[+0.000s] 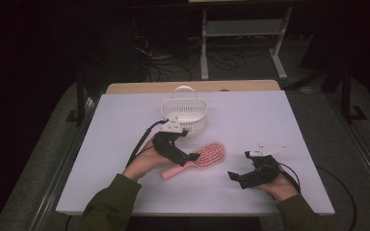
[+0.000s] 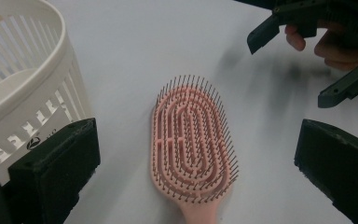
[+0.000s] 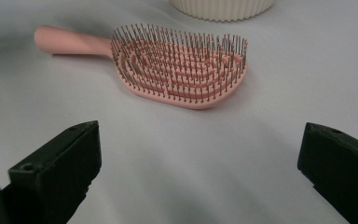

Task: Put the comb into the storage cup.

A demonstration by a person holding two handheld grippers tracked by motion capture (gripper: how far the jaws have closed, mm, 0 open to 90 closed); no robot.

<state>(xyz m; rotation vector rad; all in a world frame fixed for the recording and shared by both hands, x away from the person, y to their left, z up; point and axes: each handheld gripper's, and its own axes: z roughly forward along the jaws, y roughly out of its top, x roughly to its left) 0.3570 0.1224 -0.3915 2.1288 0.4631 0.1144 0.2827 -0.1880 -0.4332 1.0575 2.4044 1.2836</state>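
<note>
Dim floor and tangled cables surround a pale white table (image 1: 270, 125), lit from above while the room behind stays dark. On it, near the middle, lies a pink hairbrush (image 1: 200, 160), bristles up, its handle pointing toward seven o'clock and its oval head toward one o'clock. Just beyond the brush, at twelve o'clock from it, stands a white slatted basket (image 1: 185, 114) with an upright handle; the two are close but apart. The left gripper (image 1: 190, 156) hovers over the brush where the handle meets the head, its jaws spread wide; in the left gripper view the brush head (image 2: 191, 144) sits between the two black jaws, neither one touching it, with the basket wall (image 2: 23, 88) at the nine o'clock edge. The right gripper (image 1: 238, 166) rests low at four o'clock from the brush, well apart from it, jaws likewise wide open and holding nothing; its own view looks across bare table to the brush (image 3: 182, 65), with the basket's base (image 3: 221, 9) at twelve o'clock behind.
</note>
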